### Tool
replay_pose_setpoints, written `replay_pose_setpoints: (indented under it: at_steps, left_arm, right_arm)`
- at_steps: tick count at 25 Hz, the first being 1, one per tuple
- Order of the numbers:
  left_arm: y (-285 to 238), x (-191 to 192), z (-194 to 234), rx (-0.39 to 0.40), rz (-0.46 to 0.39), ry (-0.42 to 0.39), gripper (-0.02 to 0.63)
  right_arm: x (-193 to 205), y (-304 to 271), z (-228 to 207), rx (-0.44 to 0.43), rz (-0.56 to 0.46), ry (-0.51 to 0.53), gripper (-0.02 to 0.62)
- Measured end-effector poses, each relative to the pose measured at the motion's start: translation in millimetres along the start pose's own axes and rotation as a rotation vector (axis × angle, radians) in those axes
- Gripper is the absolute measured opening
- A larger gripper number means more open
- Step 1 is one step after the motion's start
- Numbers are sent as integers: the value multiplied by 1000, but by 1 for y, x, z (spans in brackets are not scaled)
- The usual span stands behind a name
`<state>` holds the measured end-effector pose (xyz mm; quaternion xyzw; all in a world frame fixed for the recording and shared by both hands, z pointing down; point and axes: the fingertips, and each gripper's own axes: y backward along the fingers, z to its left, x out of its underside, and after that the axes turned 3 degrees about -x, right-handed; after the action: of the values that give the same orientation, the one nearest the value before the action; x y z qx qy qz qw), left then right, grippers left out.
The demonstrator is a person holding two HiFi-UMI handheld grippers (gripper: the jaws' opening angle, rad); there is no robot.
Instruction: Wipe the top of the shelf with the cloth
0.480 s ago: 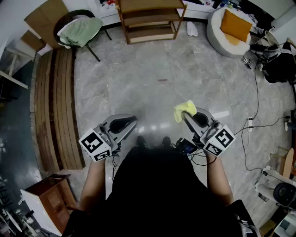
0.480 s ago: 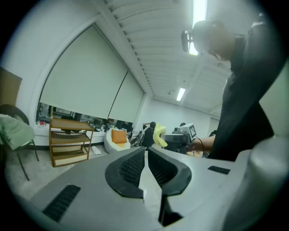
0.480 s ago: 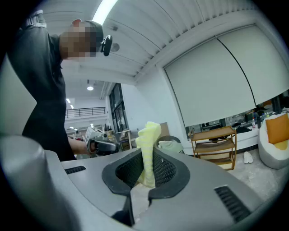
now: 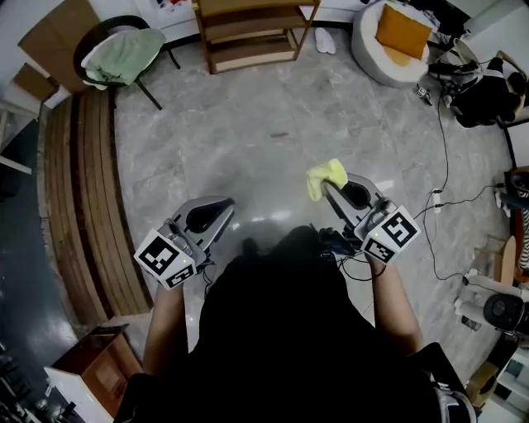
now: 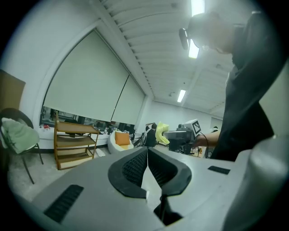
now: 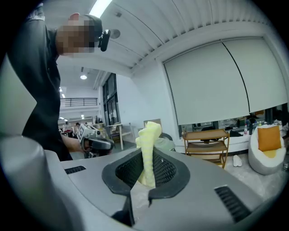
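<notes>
Between right tool (image 4: 327, 187) jaws, yellow cloth (image 4: 326, 175) pinched, shelf (image 4: 248, 33) well apart.

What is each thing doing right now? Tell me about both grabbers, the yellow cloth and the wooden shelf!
Crumpled yellow cloth: pinched in the right gripper, sticking out past its jaws.
Right gripper: shut on the yellow cloth.
Left gripper: shut, nothing between its jaws.
Brown wooden shelf: standing upright across the floor, apart from both grippers, not yet wiped.
Green fabric: draped over a black chair.
</notes>
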<state>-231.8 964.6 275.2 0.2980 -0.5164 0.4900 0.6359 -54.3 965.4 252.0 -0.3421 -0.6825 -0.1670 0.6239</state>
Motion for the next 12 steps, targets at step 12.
replay_pose_setpoints:
  at_steps: [12]
  left_arm:
    - [-56, -9, 73, -50, -4, 112, 12]
  right_arm:
    - [-10, -49, -64, -79, -46, -66, 49]
